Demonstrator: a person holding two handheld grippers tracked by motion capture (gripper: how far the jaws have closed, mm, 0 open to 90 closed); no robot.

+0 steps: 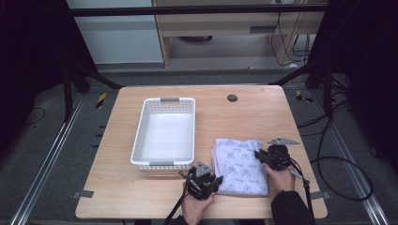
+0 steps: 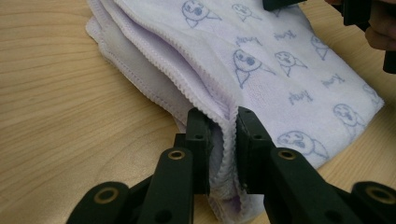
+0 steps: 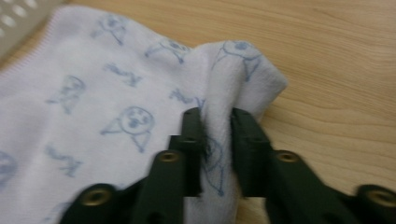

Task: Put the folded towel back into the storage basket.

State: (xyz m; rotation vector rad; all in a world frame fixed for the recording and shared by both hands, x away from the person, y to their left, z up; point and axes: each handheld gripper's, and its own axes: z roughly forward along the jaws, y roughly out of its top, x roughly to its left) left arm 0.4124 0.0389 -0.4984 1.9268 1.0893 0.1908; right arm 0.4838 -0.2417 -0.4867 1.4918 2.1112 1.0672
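Lying folded near the table's (image 1: 117, 197) front edge, right of the white basket (image 1: 164, 132) (empty), with the towel (image 1: 240, 166) pinched at its left edge by left gripper (image 1: 202, 182) and at its right by right gripper (image 1: 273, 157).

Free room on the table

The basket (image 1: 164, 133) stands left of centre, and the folded towel (image 1: 239, 165) lies just beside it near the front edge. The table (image 1: 253, 112) is bare at its back right corner and along its left edge.
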